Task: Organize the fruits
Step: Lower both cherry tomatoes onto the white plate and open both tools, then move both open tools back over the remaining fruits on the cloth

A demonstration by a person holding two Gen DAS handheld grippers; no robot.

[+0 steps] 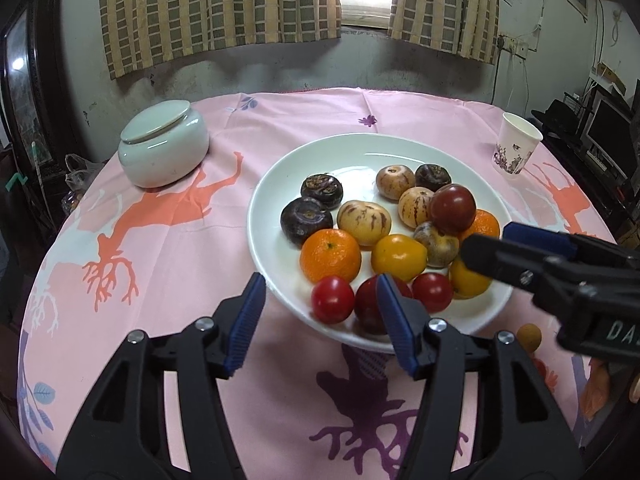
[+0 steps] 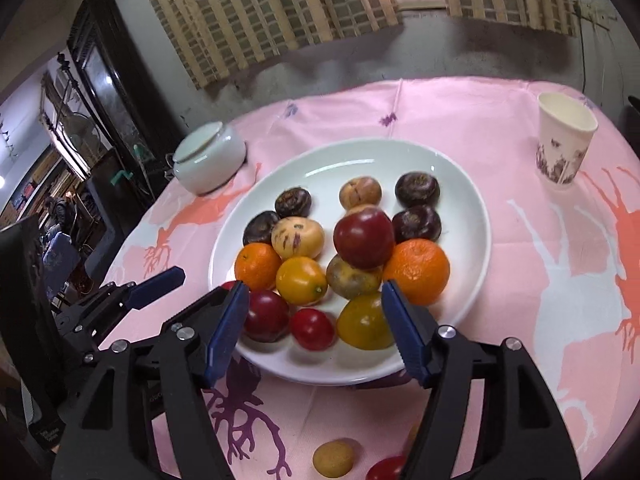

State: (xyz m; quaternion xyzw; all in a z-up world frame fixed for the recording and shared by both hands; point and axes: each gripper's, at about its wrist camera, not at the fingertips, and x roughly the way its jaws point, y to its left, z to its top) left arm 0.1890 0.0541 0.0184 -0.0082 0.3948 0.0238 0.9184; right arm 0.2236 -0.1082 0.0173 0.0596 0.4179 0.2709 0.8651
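Note:
A white plate (image 1: 360, 148) on the pink tablecloth holds several fruits: oranges (image 1: 331, 255), yellow and red tomatoes (image 1: 333, 299), striped pale melons and dark purple ones. A dark red plum (image 2: 363, 237) rests on top of the pile. My left gripper (image 1: 320, 284) hovers open at the plate's near left rim, its pads touching nothing. My right gripper (image 2: 314, 288) stands open over the near rim, with fruit seen between its fingers but not pressed. In the left wrist view the right gripper (image 1: 486, 242) reaches in from the right. A small tan fruit (image 2: 333, 458) and a red tomato (image 2: 386, 470) lie loose on the cloth.
A pale lidded ceramic jar (image 1: 164, 148) stands at the back left of the round table. A paper cup (image 1: 516, 146) stands at the back right. A wall with curtains runs behind the table, dark furniture is at the left, and shelves with electronics are at the right.

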